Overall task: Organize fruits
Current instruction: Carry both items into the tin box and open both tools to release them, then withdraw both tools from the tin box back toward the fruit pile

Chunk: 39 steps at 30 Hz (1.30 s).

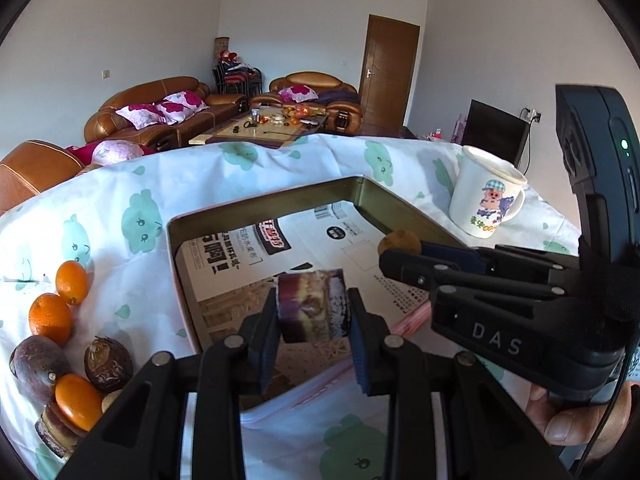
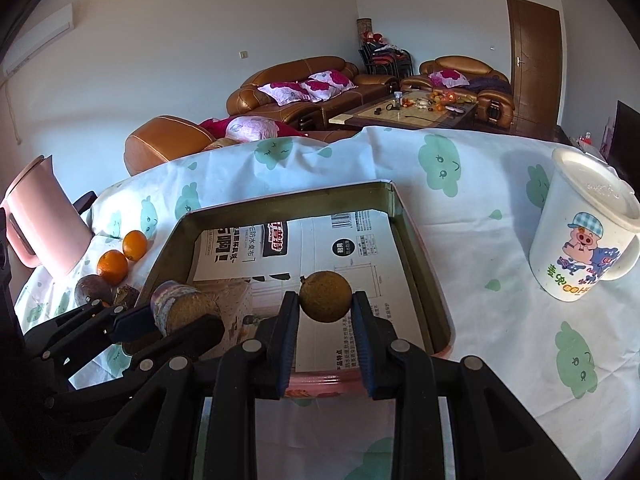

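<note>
Evidently both grippers hover over the tray (image 2: 416, 264) to drop fruit in: the left gripper (image 1: 314, 320) is clamped on a purple cane piece (image 1: 312, 306), the right gripper (image 2: 326, 312) pinches a brown fruit (image 2: 326, 296), while oranges (image 1: 50, 318) wait on the cloth (image 1: 120, 200)

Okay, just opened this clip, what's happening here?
A person holds two grippers over a metal tray lined with printed paper. The left gripper is clamped on a purple sugarcane piece; the right gripper grips a round brown fruit. Neither is released yet. More fruit waits on the cloth left of the tray, and a cartoon mug stands to its right.
</note>
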{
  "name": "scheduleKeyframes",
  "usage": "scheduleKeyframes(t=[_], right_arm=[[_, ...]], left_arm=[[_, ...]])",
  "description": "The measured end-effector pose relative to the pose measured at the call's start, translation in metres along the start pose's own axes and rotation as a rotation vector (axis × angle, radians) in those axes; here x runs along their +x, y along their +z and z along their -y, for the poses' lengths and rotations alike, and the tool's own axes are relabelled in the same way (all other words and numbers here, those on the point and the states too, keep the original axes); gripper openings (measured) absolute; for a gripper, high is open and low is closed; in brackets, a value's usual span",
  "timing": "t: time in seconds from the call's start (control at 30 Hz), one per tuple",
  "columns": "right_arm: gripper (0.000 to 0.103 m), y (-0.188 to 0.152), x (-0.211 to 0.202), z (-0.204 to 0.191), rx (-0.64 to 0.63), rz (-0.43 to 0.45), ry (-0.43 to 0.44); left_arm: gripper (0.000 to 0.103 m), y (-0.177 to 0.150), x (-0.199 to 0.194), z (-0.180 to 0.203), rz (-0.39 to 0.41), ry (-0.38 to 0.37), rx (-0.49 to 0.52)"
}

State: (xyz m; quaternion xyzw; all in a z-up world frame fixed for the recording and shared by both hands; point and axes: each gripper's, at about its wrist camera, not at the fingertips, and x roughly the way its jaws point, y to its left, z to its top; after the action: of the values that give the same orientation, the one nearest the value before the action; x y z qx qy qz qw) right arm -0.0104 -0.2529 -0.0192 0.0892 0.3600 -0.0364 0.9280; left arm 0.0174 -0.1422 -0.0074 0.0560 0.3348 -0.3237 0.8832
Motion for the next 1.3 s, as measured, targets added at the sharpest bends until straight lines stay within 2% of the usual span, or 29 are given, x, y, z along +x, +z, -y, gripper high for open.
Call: scheduleKeyframes(t=[0.2,0.27,0.33,0.4,0.47,0.6,0.73,1.0,1.3], right_arm=[[0.03,0.001,0.001,0.004,0.031,0.003,0.027],[0.035,0.001,0.0,0.007,0.06,0.005,0.062],[0.04,0.002,0.0,0.01,0.086,0.01,0.095],[0.047,0.002,-0.002,0.009,0.095,0.021,0.103],[0.064,0.002,-0.006,0.008,0.1,0.046,0.095],[0.067,0.004,-0.015,0.009,0.112,0.105,0.091],[0.067,0.004,-0.02,0.012,0.116,0.151,0.065],[0.067,0.0,-0.012,0.015,0.146,0.131,0.066],[0.067,-0.002,-0.017,0.01,0.114,0.168,0.05]], left_arm=[[0.034,0.001,0.005,0.003,-0.016,0.029,0.006],[0.039,0.0,0.005,0.005,-0.011,0.053,0.012],[0.065,0.0,0.002,0.006,0.004,0.076,0.017],[0.077,0.0,-0.001,0.008,0.023,0.088,0.023],[0.078,0.0,-0.003,0.008,0.031,0.097,0.03],[0.102,0.0,-0.007,0.011,0.049,0.149,0.04],[0.103,0.0,-0.014,0.008,0.084,0.179,0.023],[0.103,-0.005,-0.02,0.005,0.095,0.197,0.012],[0.103,-0.012,-0.03,-0.001,0.091,0.235,0.04]])
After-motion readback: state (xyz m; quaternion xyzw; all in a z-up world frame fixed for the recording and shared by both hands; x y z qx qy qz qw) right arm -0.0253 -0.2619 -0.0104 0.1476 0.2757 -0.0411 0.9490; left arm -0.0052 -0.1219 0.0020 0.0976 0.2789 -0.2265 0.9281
